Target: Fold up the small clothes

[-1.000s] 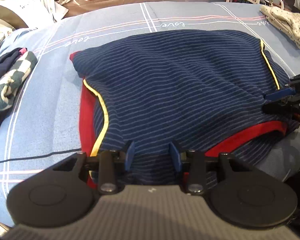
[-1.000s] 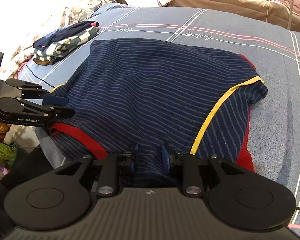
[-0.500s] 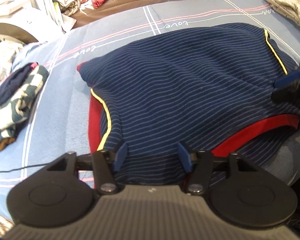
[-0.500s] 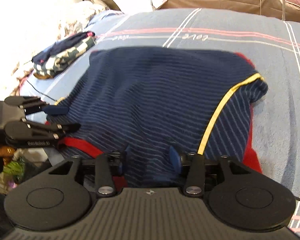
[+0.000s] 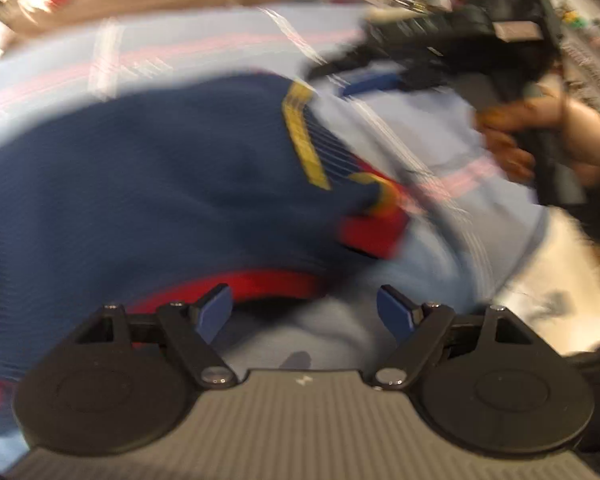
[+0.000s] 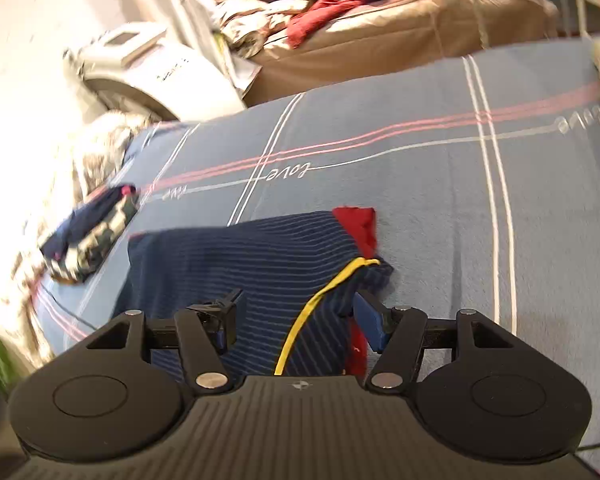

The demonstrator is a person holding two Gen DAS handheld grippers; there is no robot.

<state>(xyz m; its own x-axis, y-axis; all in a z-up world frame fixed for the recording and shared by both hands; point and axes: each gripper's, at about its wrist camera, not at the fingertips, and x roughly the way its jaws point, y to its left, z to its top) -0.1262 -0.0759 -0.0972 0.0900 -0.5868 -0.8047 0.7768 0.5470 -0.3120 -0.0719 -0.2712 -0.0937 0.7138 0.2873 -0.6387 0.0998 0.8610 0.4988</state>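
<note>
Navy striped garment (image 6: 256, 276) — red and yellow trim, lying on the blue bedsheet (image 6: 440, 208). Left gripper (image 5: 304, 308): jaws spread, empty, near the red hem; view blurred. Right gripper (image 6: 296, 320): jaws spread, garment beneath. Folded clothes pile (image 6: 88, 236) — left, apart.

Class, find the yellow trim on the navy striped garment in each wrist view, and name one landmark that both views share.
Left wrist view: the yellow trim runs diagonally right of centre, blurred, along the navy striped garment.
Right wrist view: it runs from lower centre up to the garment's right corner, between the open fingers.
Shared landmark: the blue bedsheet with pink and white lines.
</note>
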